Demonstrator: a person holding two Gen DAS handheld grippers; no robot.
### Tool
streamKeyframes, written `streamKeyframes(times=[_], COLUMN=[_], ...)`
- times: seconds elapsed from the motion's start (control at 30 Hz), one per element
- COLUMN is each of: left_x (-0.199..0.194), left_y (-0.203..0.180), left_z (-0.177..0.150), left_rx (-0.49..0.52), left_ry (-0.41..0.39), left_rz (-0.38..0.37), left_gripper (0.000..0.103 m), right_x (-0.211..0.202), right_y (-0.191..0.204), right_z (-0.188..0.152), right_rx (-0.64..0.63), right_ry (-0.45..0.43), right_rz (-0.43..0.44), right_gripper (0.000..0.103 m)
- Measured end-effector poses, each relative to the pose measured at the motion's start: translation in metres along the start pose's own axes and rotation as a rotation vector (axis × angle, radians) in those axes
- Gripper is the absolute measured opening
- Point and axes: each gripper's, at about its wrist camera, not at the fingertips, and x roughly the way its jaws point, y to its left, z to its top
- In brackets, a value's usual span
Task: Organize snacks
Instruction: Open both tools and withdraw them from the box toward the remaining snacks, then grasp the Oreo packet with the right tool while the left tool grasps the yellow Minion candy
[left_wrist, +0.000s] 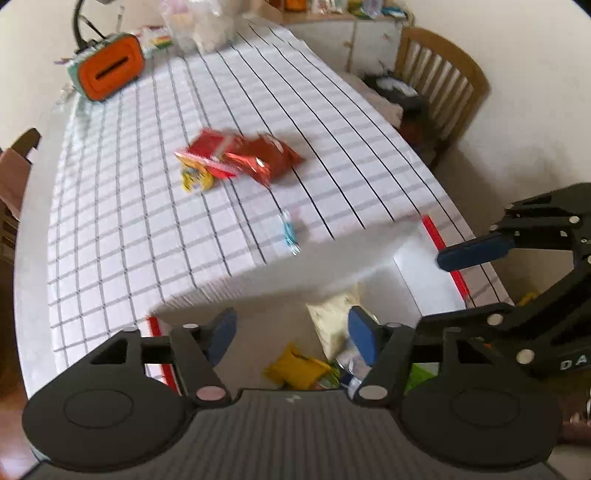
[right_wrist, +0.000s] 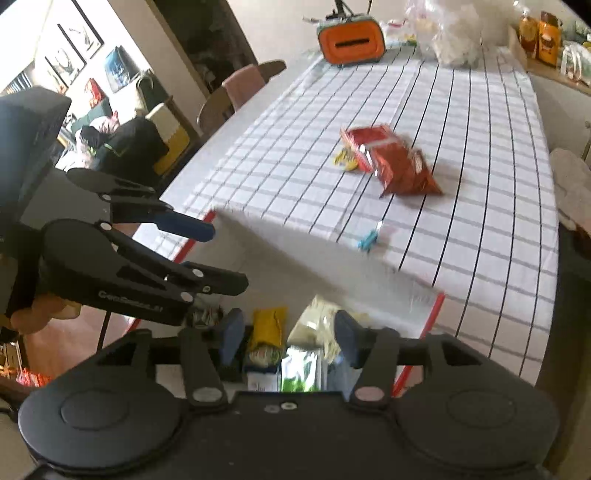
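Both tools hung over the white red-edged box of packets at the near table edge: left gripper and right gripper stood open and empty. Remaining red foil snack bags lay far off, mid-table, apparently overlapping; the next move called for reaching them.

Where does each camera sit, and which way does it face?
Left wrist: on the left tool, looking down over a white box towards the checked tablecloth; right tool shows at right.
Right wrist: on the right tool, same direction; left tool and a hand at left.
Shared: red crinkly snack bags, orange box.
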Motion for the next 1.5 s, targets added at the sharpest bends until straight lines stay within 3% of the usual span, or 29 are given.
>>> streamKeyframes(times=[0.3, 0.5, 0.87, 1.1, 1.5], left_x=[-0.018, -0.017, 0.028, 0.076, 0.145], left_y=[0.032, 0.052, 0.094, 0.116, 0.130], left_z=[0.026, 0.047, 0.088, 0.109, 0.111], left_rx=[-0.042, -0.030, 0.001, 0.029, 0.098], left_ry=[-0.093, -0.143, -0.164, -0.130, -0.089], left_rz=[0.059, 0.111, 0.175, 0.143, 0.104], left_gripper=[0.081, 0.083, 0.083, 0.083, 0.083], right_x=[-0.007, 0.001, 0.041, 0.079, 0.148], right_y=[-0.008, -0.018, -0.055, -0.088, -0.141], right_z=[0.036, 0.062, 0.110, 0.138, 0.153], right_rx=[0.023, 0.052, 0.230, 0.412, 0.741], right_ry=[-0.059, -0.088, -0.090, -0.065, -0.026], right_rz=[-0.037, -0.115, -0.204, -0.240, -0.286], right_gripper=[0.081, 0.095, 0.095, 0.095, 0.094])
